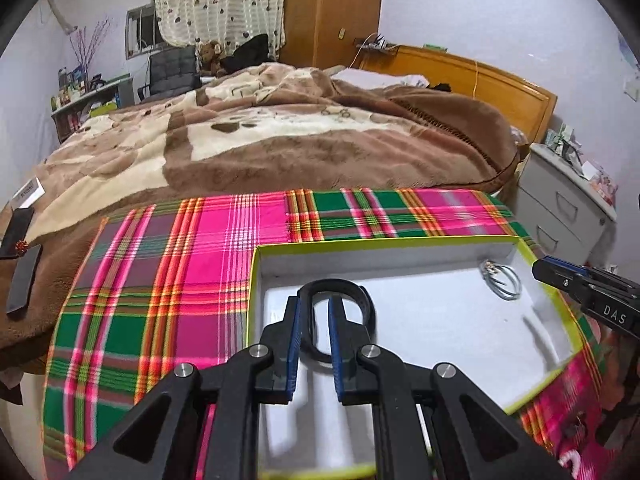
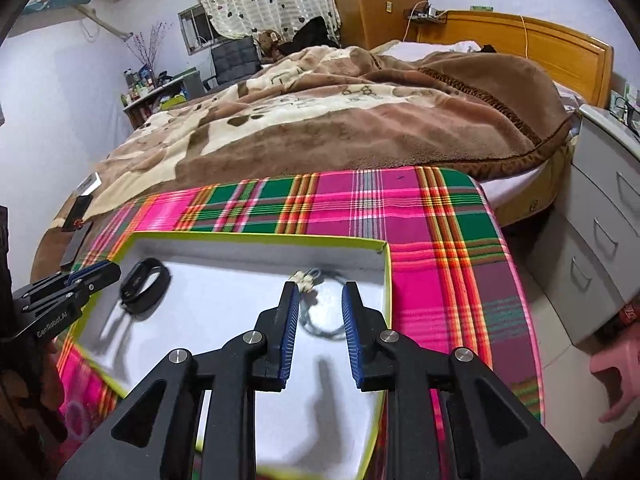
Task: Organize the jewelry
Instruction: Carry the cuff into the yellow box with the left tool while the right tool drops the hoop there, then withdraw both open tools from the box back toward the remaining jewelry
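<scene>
Presently: shallow white cardboard box with lime-green rim (image 1: 276,246) on plaid cloth (image 1: 160,280), collecting jewelry. Black oval band bracelet (image 2: 145,285) and thin silver wire bangle (image 1: 501,280) lie apart inside. Left gripper (image 1: 314,312) and right gripper (image 2: 320,300), both spread, grasp nothing.

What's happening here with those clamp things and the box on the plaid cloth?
A person is sorting jewelry with two tools. A shallow white box with a lime rim sits on the plaid cloth beside a bed. A black bracelet and a thin silver necklace lie inside. The left hand-held gripper hovers open over the bracelet; the right hand-held gripper hovers open over the necklace. Neither grips anything.
</scene>
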The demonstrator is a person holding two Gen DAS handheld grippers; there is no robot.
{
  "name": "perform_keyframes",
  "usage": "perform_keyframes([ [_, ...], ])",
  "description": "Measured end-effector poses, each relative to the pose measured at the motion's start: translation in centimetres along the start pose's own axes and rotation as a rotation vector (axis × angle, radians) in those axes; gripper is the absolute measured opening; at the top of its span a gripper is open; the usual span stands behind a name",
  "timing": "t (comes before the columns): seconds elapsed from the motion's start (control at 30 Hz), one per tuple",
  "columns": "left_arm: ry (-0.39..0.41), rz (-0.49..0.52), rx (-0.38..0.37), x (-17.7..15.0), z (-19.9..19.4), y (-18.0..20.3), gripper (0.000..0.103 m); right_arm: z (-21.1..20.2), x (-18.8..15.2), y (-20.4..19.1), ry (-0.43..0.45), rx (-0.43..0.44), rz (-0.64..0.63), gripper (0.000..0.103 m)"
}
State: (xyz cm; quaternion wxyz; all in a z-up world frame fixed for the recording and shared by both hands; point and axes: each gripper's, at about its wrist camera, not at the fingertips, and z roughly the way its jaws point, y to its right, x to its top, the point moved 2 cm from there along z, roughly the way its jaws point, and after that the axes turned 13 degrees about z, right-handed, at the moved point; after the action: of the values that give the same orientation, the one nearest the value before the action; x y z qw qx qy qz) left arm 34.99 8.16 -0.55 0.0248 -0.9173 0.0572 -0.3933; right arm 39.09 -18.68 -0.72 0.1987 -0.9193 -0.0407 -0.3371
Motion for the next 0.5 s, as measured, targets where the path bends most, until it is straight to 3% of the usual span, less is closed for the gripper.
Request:
perform_keyframes([
  [0.4, 0.132, 0.033, -0.028, -3.9, -10.3, 3.2, 0.013, -9.9, -5.9, -2.5, 0.093, 0.061, -0.053, 0.023],
  [0.5, 0.153, 0.035, -0.043, -5.4, -12.7, 4.1, 0.013, -12.1, -7.9, -3.0, 0.107, 0.079, -0.064, 0.030],
])
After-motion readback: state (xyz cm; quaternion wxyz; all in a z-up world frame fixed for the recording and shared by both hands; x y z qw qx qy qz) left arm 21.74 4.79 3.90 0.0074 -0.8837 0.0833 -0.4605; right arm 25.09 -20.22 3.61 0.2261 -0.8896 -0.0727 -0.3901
